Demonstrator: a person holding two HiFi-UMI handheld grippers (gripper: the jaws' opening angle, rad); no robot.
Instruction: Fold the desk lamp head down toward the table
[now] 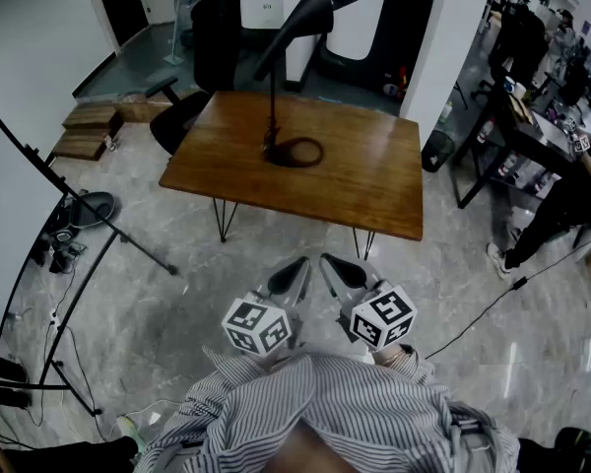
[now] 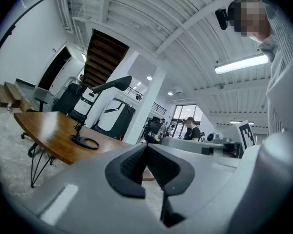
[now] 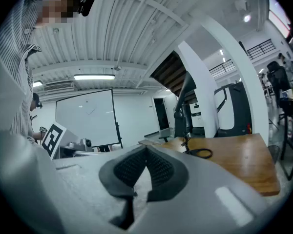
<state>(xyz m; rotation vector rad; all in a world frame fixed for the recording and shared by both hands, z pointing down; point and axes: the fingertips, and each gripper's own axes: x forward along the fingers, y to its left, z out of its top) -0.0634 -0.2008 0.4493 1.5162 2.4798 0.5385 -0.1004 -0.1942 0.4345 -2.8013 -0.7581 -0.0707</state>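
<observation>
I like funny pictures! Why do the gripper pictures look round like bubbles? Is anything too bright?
Left and right gripper views: a wide-angle lens bends the ceiling and blackens the corners. Left gripper view: the ceiling light glares white. Head view: desk lamp and table look sharp.

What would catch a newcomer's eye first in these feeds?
The black desk lamp stands alone on the wooden table, its cone-shaped head angled up high above a thin stem. Nearer the camera, the left gripper and right gripper sit side by side short of the table, both shut and empty.
</observation>
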